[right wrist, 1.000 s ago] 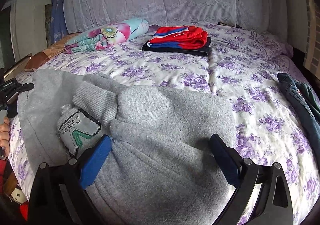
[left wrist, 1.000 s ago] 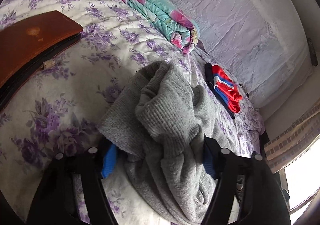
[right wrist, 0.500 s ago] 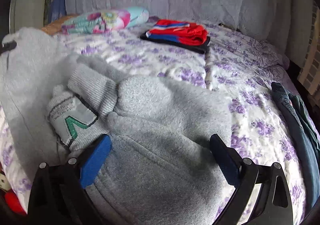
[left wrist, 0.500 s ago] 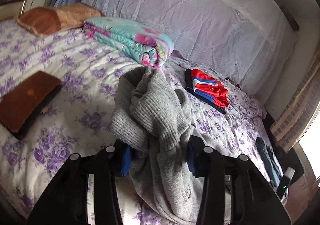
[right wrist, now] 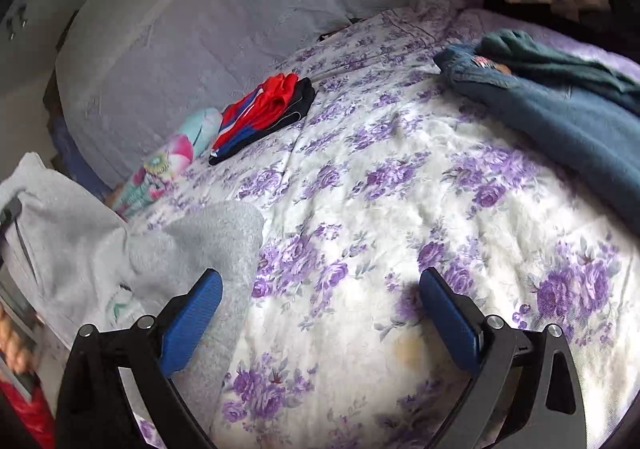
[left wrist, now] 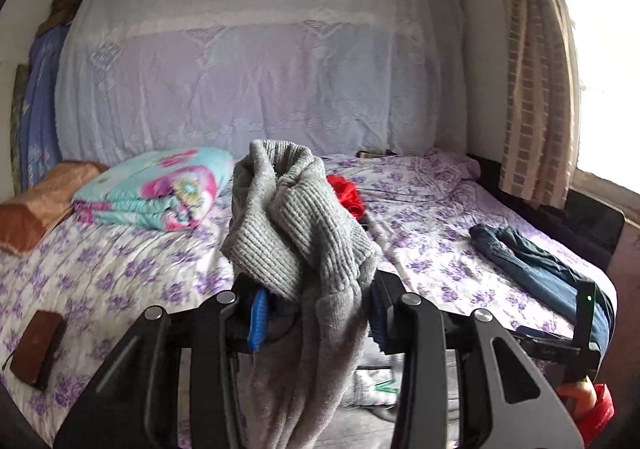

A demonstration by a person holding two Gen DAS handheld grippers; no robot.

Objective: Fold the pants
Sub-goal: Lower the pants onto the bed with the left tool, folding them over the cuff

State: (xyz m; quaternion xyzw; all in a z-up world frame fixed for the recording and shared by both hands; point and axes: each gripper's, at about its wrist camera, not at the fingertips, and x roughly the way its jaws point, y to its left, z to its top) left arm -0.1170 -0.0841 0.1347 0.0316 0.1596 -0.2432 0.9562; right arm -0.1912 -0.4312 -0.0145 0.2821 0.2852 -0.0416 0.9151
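I see a bed with a white quilt printed with purple flowers (right wrist: 360, 233), backed by a pale embroidered sheet hung on the wall (left wrist: 260, 61). From the left: a brown leather wallet (left wrist: 36, 349), a folded turquoise and pink floral blanket (left wrist: 156, 189), then my left gripper (left wrist: 316, 313), its jaws closing on the bunched ribbed cuff of the grey fleece pants (left wrist: 296, 233), lifted above the bed. A folded red and blue garment (right wrist: 264, 109) lies beyond. My right gripper (right wrist: 320, 313) stands wide apart, holding nothing, over bare quilt. Dark blue jeans (right wrist: 560, 121) lie far right.
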